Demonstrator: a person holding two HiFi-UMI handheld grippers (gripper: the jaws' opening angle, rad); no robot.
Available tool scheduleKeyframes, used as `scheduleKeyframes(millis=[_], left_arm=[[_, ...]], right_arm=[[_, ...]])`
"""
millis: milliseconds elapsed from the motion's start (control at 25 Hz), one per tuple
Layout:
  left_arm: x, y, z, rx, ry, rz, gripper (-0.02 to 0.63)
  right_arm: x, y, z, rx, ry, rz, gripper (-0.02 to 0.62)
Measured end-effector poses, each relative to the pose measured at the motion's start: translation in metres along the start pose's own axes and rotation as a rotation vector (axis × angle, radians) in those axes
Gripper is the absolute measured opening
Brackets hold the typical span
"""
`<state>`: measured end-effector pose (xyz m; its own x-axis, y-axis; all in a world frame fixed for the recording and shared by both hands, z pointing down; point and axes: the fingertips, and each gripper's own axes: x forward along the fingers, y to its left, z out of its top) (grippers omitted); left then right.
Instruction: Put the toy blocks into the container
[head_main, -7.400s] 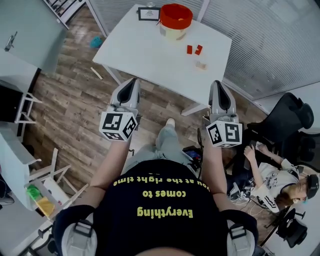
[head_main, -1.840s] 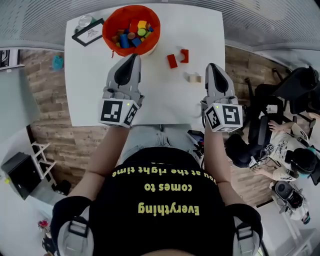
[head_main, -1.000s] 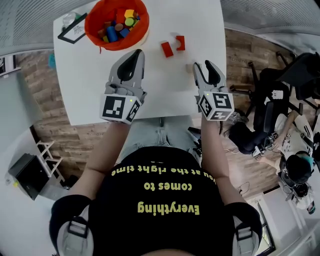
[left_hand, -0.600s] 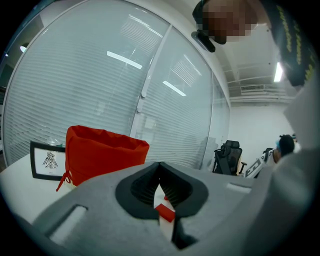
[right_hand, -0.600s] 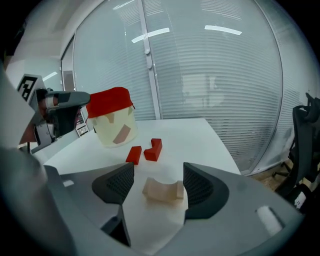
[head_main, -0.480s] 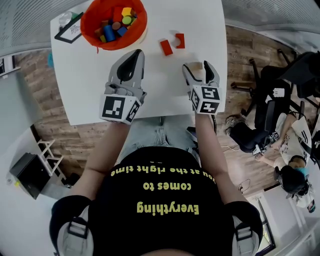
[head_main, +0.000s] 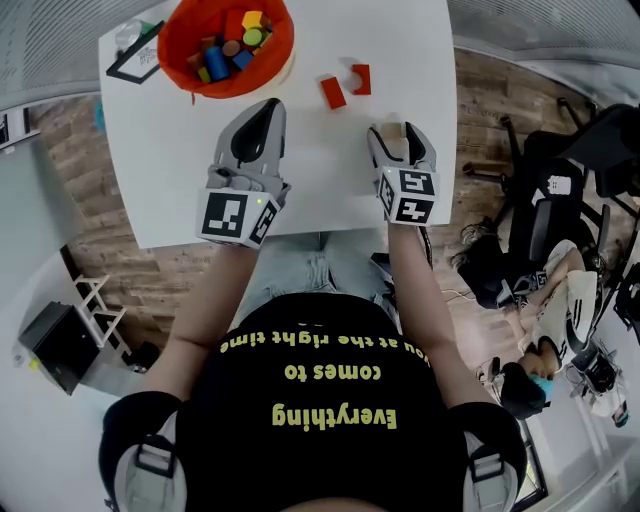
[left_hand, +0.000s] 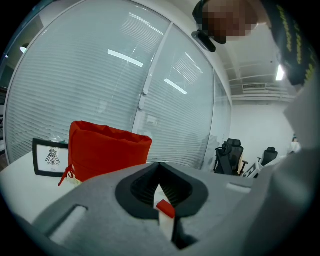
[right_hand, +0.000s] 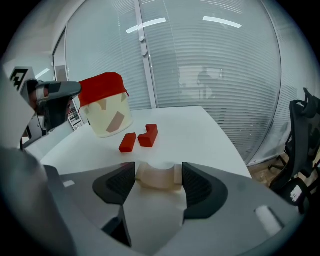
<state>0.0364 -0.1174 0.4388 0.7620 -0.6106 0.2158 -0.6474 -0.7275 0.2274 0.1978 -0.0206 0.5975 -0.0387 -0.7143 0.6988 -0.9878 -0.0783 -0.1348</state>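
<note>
Right claw (head_main: 398, 136) released, jaws just been opening; beige arch-shaped toy block (right_hand: 156, 178) sits between them. Two red toy blocks (right_hand: 128, 142) lie ahead-left. Left claw (head_main: 262, 112) clenched, empty.

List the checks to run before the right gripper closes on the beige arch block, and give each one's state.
1. Right gripper jaws stand apart, having just been opening: ok.
2. Beige arch block sits between the jaws, pads not yet pressing it: ok.
3. Block roughly centred between the two pads: ok.
4. Left gripper shut and away from the block: ok.
5. Red container upright with its top open: ok.
6. Room left inside the container for another block: cannot tell.
</note>
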Motion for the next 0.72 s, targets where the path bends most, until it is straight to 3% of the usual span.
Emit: scheduleKeyframes(millis=[720], left_arm=[[-0.004, 0.012, 0.018, 0.006, -0.046, 0.049, 0.0]], right_arm=[[-0.018, 0.01, 0.037, -0.021, -0.09, 0.069, 0.298]])
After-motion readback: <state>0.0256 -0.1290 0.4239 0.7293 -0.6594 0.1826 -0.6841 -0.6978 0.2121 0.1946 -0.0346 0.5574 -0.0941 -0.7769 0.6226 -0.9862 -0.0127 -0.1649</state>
